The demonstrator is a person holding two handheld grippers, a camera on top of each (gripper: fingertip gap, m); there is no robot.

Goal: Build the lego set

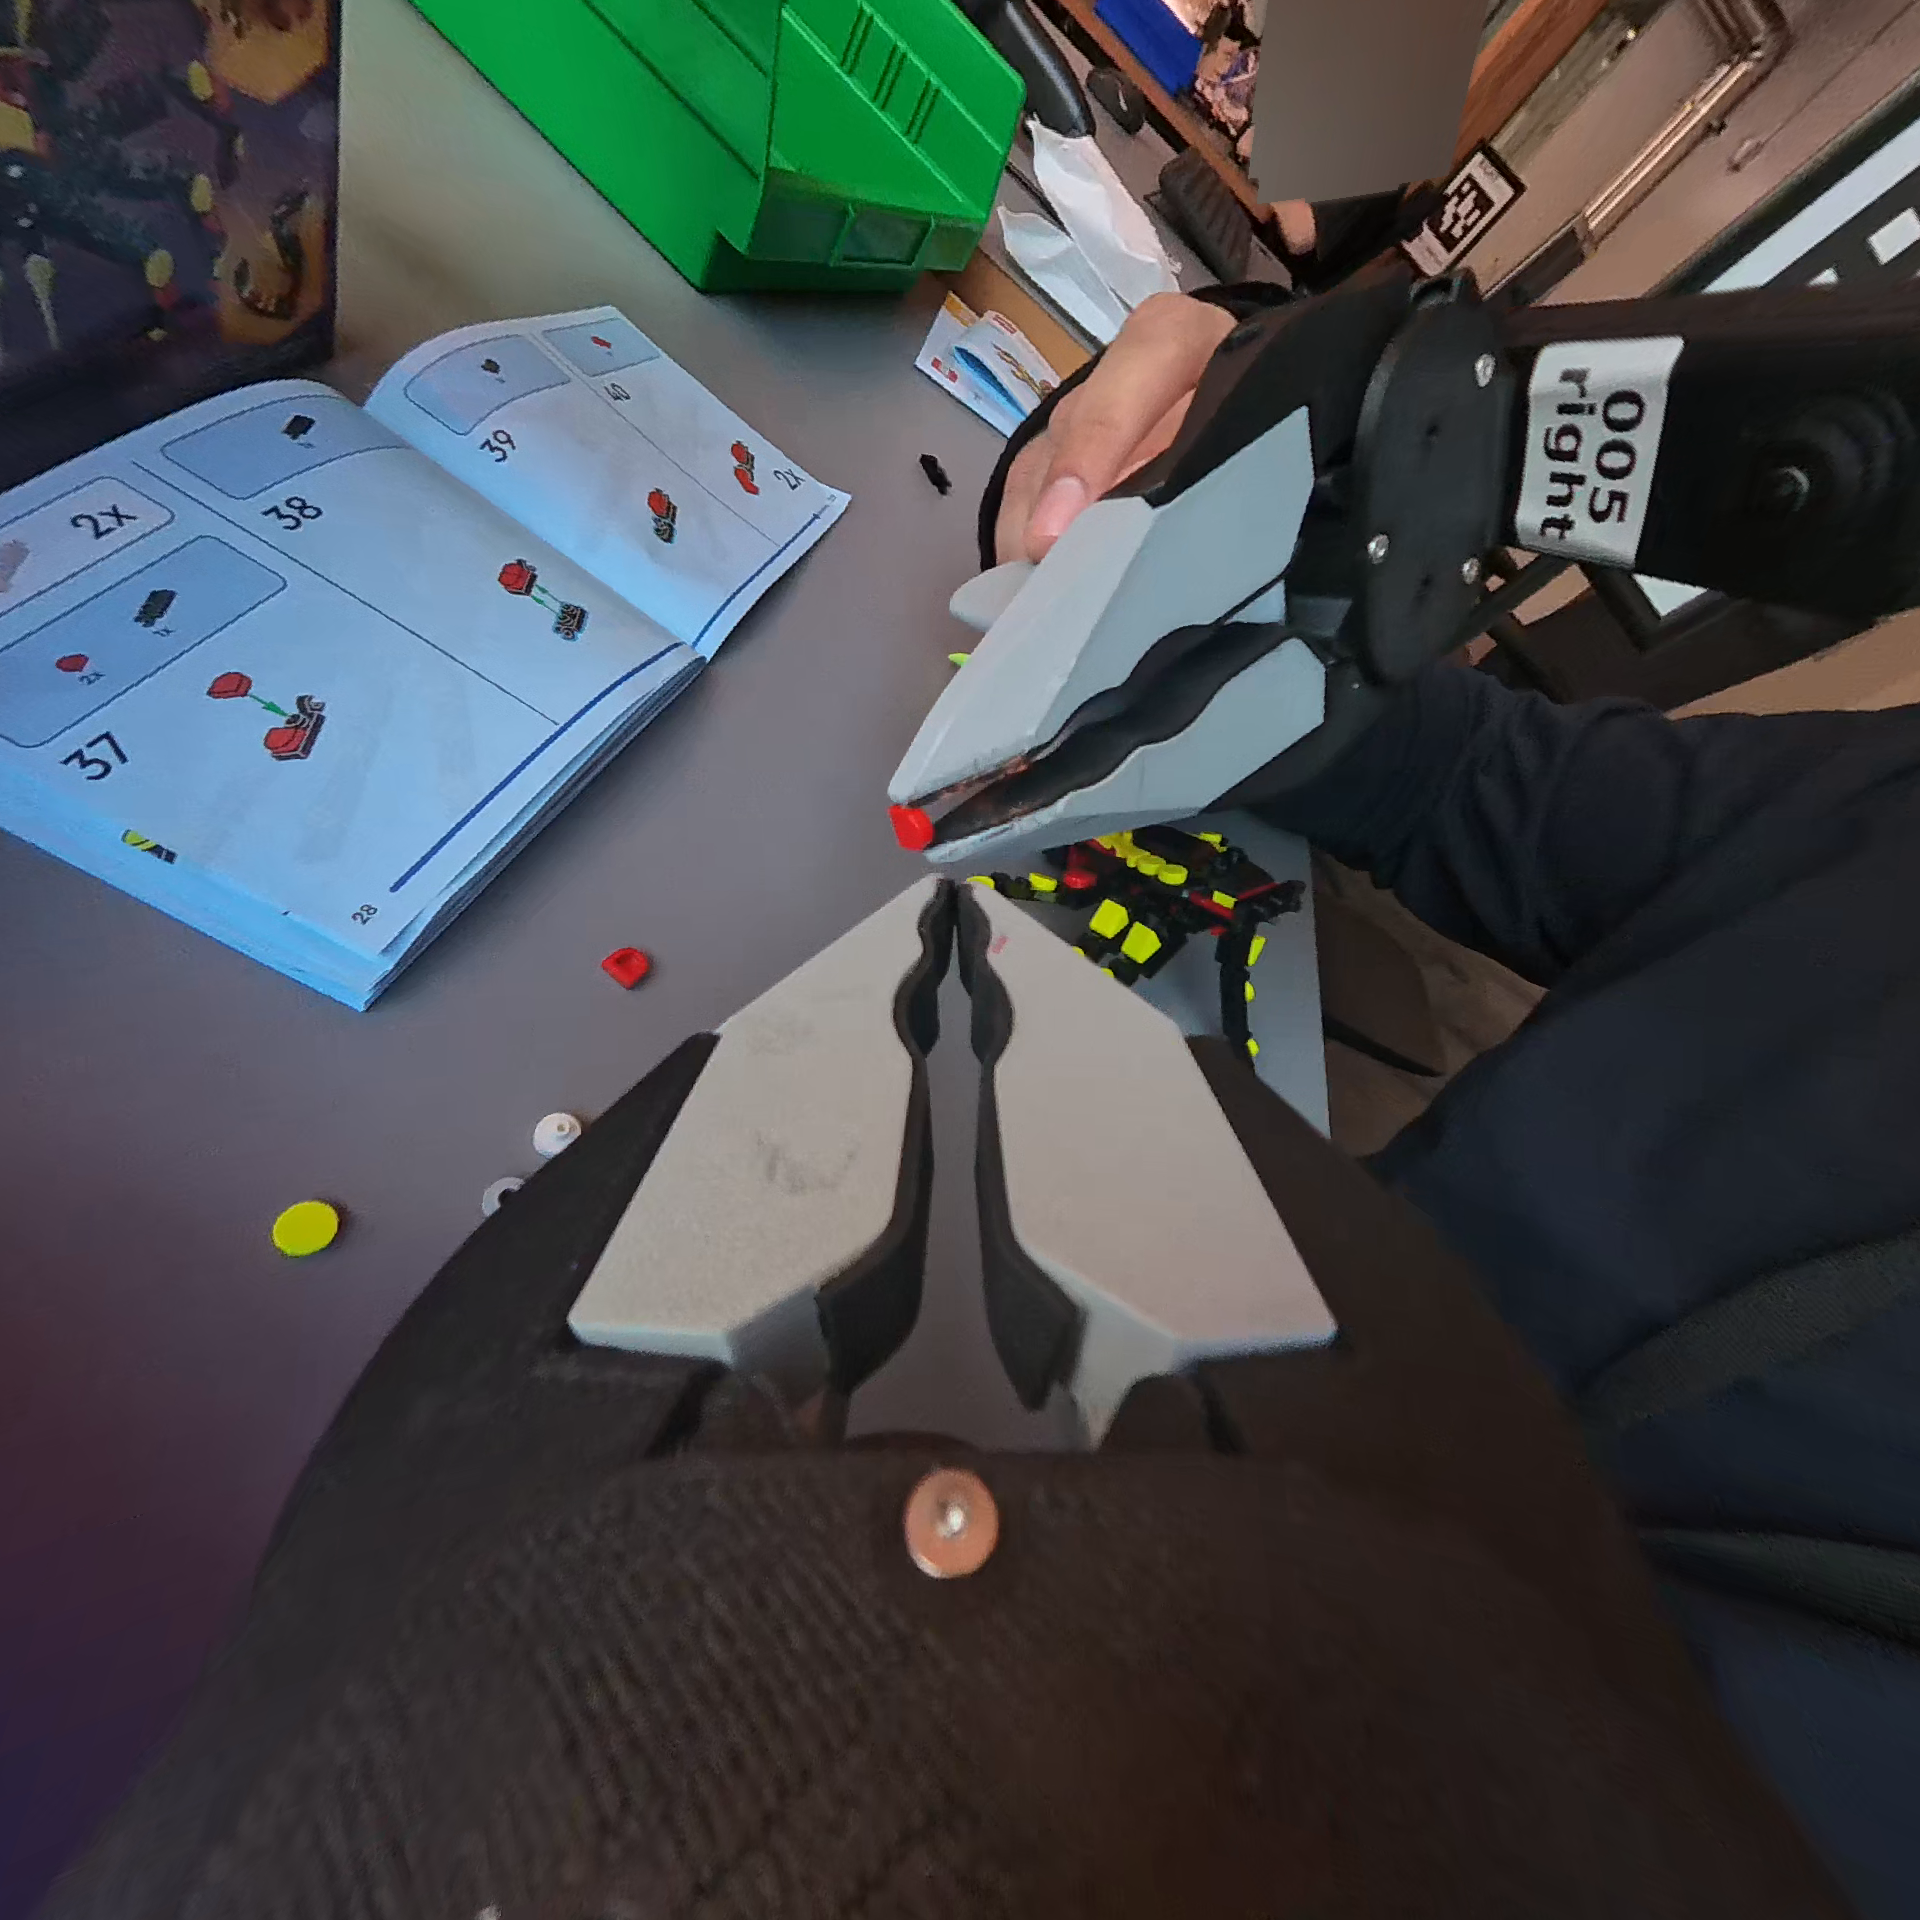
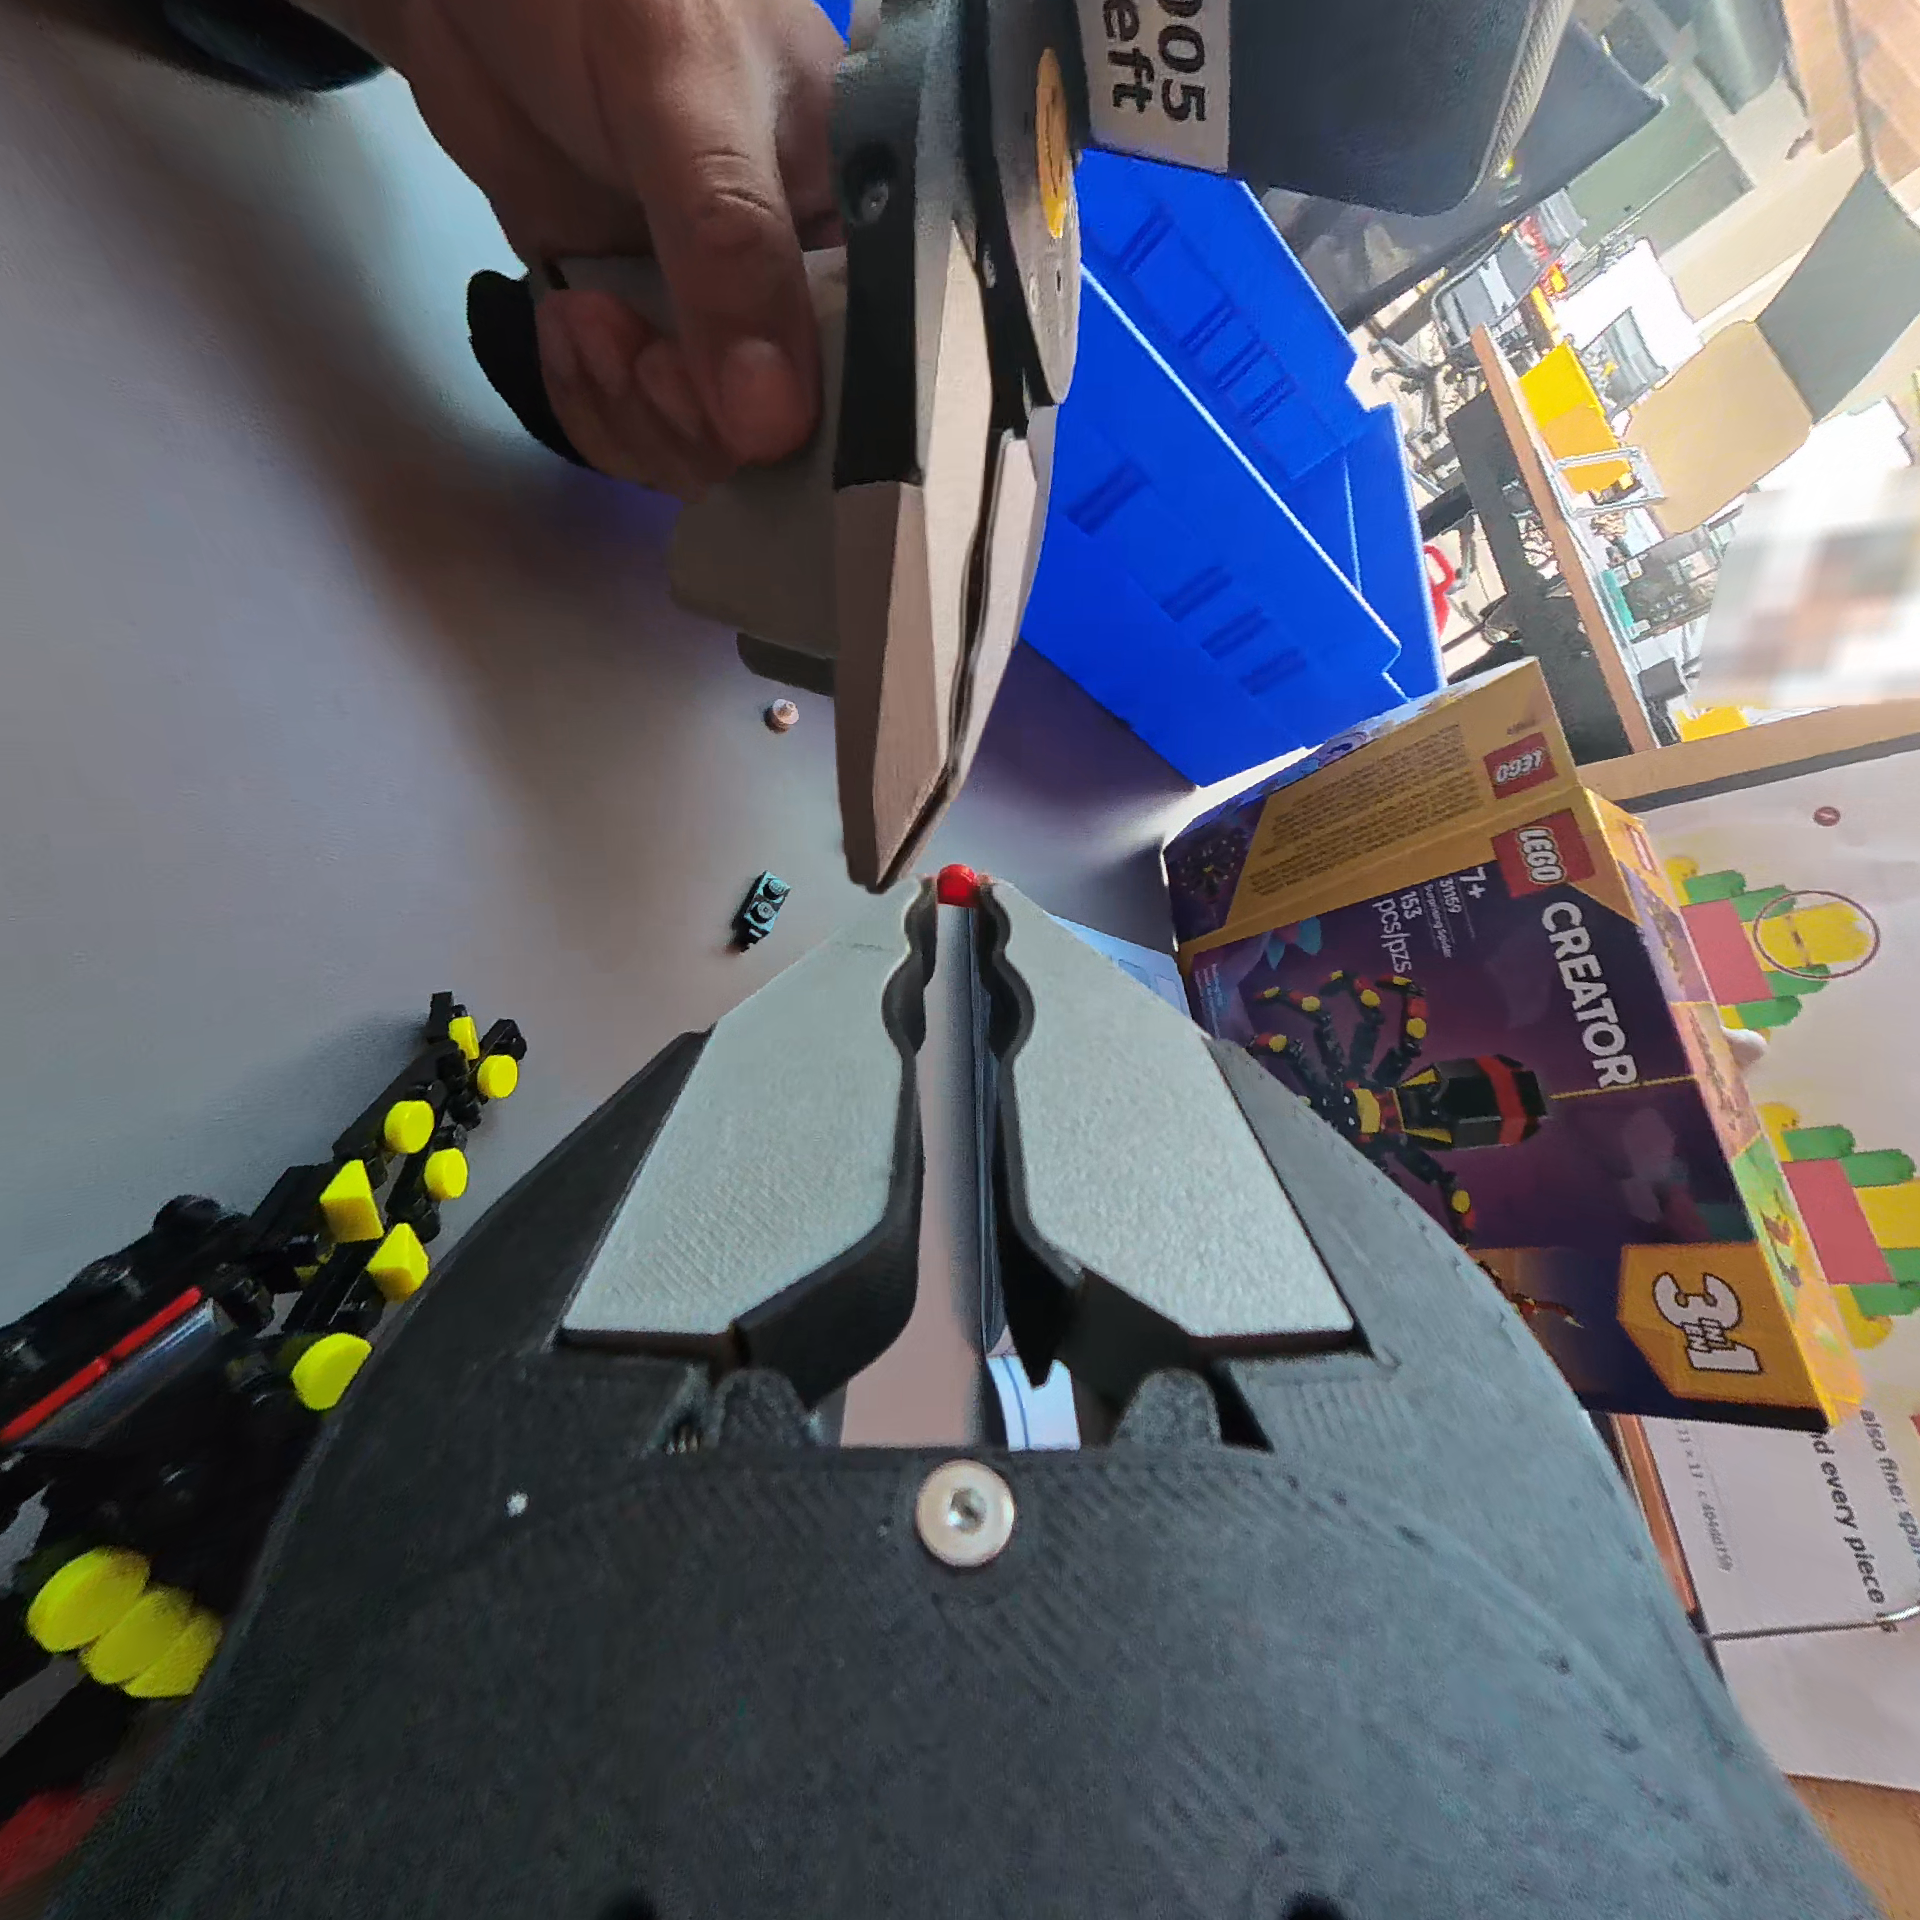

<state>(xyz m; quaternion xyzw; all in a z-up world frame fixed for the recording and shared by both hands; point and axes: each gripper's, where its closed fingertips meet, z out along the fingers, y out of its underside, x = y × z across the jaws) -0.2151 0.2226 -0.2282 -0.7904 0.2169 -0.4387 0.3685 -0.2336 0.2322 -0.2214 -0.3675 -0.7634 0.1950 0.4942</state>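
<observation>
Beside the open instruction booklet (image 1: 343, 623), whose near-left corner runs off the frame, the set box (image 1: 156, 177) is cut off and blurred. The partly built black-and-yellow model (image 1: 1164, 914) lies mostly hidden behind both grippers' fingers. Mosaic patches cover background spots.

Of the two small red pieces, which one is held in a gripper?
The red piece pinched at the right gripper tips, above the table. The other red piece lies loose near the booklet.

The bench (image 1: 187, 1091) looks smooth and matt grey, the instruction booklet (image 1: 343, 644) is matt paper, the green bin (image 1: 748, 135) glossy plastic, and the set box (image 2: 1507, 1091) printed glossy cardboard.
</observation>
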